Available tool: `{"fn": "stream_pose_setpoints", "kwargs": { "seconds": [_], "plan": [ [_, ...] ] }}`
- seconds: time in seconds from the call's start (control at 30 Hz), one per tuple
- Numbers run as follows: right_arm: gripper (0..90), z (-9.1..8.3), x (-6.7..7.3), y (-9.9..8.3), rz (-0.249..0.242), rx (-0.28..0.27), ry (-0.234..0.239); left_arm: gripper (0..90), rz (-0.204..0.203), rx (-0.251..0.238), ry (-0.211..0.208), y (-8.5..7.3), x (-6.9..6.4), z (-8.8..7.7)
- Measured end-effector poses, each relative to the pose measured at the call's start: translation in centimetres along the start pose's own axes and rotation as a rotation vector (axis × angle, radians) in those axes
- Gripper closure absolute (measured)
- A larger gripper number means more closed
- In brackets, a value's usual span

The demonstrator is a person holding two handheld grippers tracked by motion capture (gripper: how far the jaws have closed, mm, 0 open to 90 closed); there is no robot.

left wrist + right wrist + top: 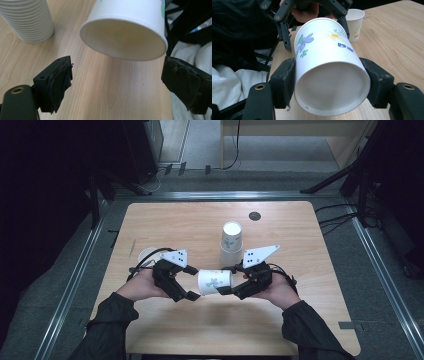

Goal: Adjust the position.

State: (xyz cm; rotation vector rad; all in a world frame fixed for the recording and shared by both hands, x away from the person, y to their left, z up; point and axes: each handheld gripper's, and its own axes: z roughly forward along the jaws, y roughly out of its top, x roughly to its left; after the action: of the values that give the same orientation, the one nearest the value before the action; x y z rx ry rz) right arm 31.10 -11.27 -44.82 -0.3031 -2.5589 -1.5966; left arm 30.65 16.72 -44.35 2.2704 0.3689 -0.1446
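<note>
A white paper cup (215,282) printed with flowers lies on its side in the air over the front of the table. My right gripper (227,280) is shut on its base end; in the right gripper view the jaws press both sides of the cup (329,75), whose bottom faces the camera. My left gripper (194,282) is open at the cup's mouth. In the left gripper view the open rim of the cup (123,40) faces the camera just above the spread jaws of the left gripper (122,80), which touch nothing.
A stack of upside-down cups (232,242) stands mid-table, just behind the grippers; the stack (27,20) also shows at the top left of the left gripper view. A single upright cup (147,255) stands at the left. A round dark hole (255,215) marks the far table edge.
</note>
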Motion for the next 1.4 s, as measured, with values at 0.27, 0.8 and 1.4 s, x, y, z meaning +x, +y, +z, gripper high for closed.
{"fn": "stream_pose_setpoints", "kwargs": {
  "seconds": [0.27,0.8,1.4],
  "plan": [
    [33.9,0.0,0.1,0.1,-0.002,-0.010,0.021,9.7,-0.002,-0.055,-0.022,-0.2,-0.2,0.9],
    [33.9,1.0,0.7,0.4,-0.001,-0.015,0.061,14.2,0.029,-0.162,-0.068,-0.3,-0.5,1.3],
    [34.4,1.4,0.5,0.2,0.029,0.000,0.074,23.8,0.036,-0.148,-0.078,-0.5,-0.5,1.2]
  ]
}}
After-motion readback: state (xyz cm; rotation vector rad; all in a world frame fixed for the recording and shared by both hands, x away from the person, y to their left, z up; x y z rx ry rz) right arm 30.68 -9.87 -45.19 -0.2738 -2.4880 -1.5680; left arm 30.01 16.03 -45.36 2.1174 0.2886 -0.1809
